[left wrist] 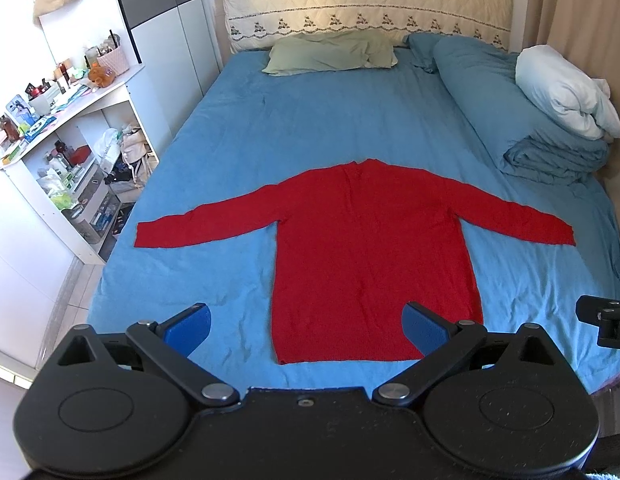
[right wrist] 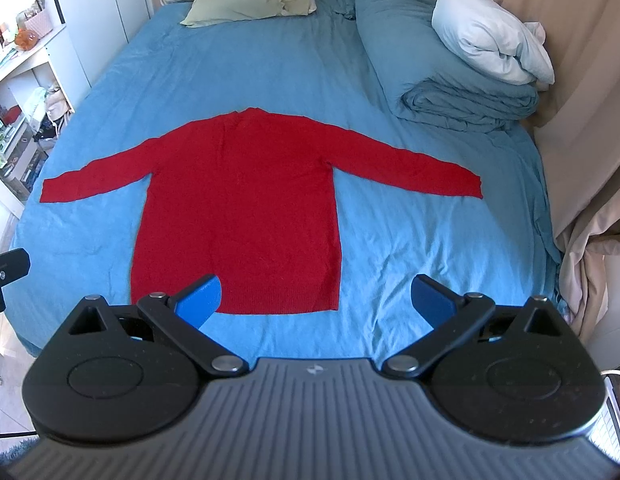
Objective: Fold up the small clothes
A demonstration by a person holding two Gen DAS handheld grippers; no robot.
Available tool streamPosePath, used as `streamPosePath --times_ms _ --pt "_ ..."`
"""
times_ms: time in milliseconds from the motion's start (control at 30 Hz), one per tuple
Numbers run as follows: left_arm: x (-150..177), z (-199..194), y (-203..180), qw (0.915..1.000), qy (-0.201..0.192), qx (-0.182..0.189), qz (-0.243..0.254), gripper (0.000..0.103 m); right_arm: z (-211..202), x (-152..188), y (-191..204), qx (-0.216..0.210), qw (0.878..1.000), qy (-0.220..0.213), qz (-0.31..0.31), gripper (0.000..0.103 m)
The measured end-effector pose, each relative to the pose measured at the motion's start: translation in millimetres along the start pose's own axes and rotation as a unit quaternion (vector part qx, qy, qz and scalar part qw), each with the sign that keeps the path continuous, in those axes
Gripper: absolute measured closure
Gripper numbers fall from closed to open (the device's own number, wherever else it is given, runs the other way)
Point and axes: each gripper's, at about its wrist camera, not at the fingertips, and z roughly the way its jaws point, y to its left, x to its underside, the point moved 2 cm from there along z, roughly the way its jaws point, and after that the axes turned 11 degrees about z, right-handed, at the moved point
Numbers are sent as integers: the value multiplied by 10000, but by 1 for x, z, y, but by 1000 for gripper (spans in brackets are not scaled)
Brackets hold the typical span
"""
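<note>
A red long-sleeved sweater (left wrist: 370, 248) lies flat on the blue bed sheet (left wrist: 310, 120), both sleeves spread out sideways, hem toward me. It also shows in the right wrist view (right wrist: 245, 200). My left gripper (left wrist: 307, 324) is open and empty, held above the hem's left part. My right gripper (right wrist: 316, 298) is open and empty, held above the hem's right corner. Neither touches the sweater.
A rolled blue duvet (left wrist: 510, 112) with a white pillow (left wrist: 566, 92) lies along the bed's right side. A green pillow (left wrist: 330, 54) lies at the headboard. A white shelf unit (left wrist: 69, 140) full of small items stands left of the bed. Curtains (right wrist: 570, 80) hang at the right.
</note>
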Motion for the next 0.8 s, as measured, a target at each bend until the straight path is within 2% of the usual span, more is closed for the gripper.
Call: streamPosePath --times_ms 800 --pt "1 2 3 10000 -76 62 -6 0 -5 0 2 52 10000 -76 12 0"
